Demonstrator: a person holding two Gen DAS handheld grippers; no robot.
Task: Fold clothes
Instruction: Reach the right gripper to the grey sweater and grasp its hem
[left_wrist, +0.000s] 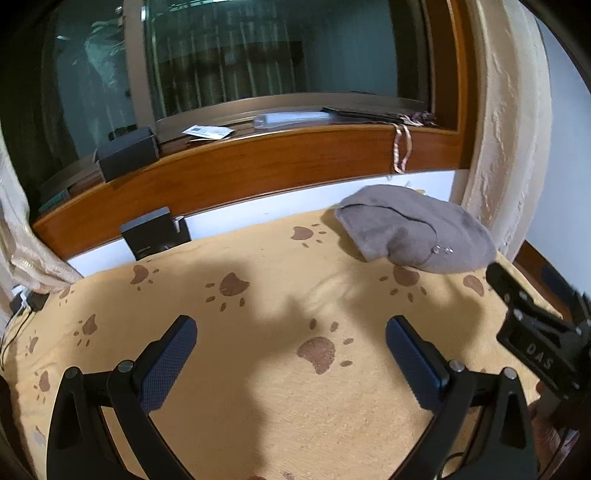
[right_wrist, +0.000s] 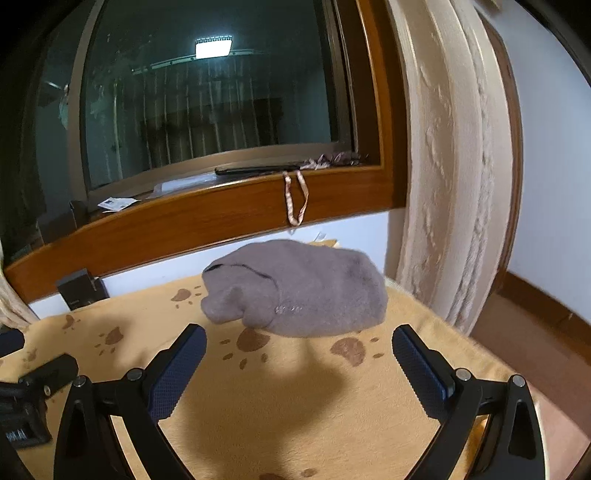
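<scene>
Two grippers, and we held both with jaws spread wide and nothing between them. Our left gripper (left_wrist: 291, 354) hovered over the yellow paw-print cover (left_wrist: 258, 406), and our right gripper (right_wrist: 299, 362) did the same just beside it. The grey fleece garment (right_wrist: 295, 288) lay bundled ahead of the right gripper, apart from its fingers, near the cover's far edge below the wooden windowsill (right_wrist: 221, 218). From the left gripper it sat well ahead and off to the right (left_wrist: 417, 229).
</scene>
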